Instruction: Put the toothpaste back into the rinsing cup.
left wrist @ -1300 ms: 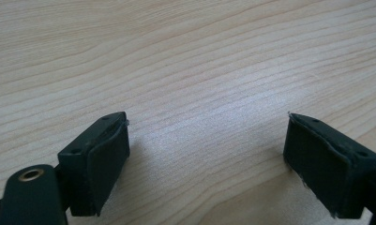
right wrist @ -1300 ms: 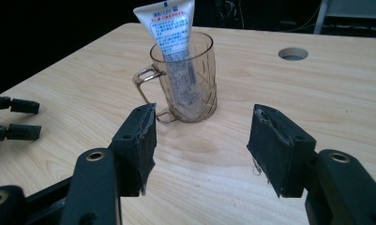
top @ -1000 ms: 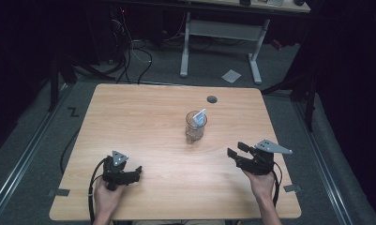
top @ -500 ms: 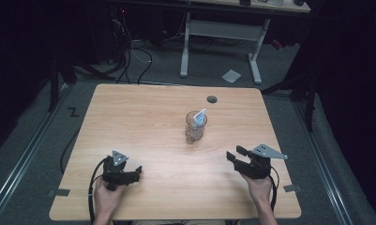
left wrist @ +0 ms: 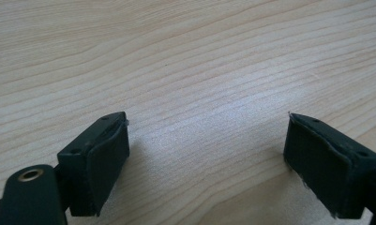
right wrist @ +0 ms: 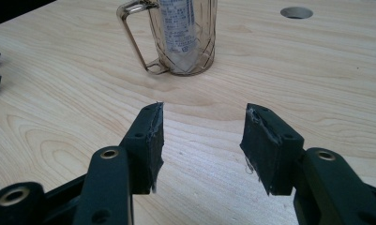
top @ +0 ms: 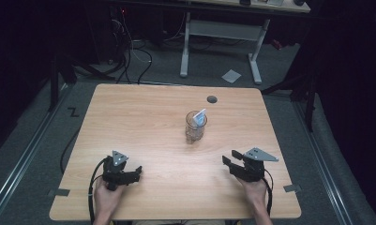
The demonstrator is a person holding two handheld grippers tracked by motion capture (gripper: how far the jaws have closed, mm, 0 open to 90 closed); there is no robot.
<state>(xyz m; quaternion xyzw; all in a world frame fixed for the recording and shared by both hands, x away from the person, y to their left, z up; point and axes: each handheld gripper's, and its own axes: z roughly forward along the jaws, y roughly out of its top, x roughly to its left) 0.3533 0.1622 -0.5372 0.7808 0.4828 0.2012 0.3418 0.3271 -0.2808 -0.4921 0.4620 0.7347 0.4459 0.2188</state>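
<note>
At the left we see the left gripper (top: 138, 170) low over the near part of the wooden table (top: 143, 117), its jaws wide apart with only bare wood between them. In the middle stands a clear glass mug (top: 195, 129), upright, with a white tube (top: 199, 116) leaning inside it, well apart from both grippers. At the right, the right gripper (top: 229, 159) points toward the mug, its jaws having just been closing yet apart, nothing between them.
</note>
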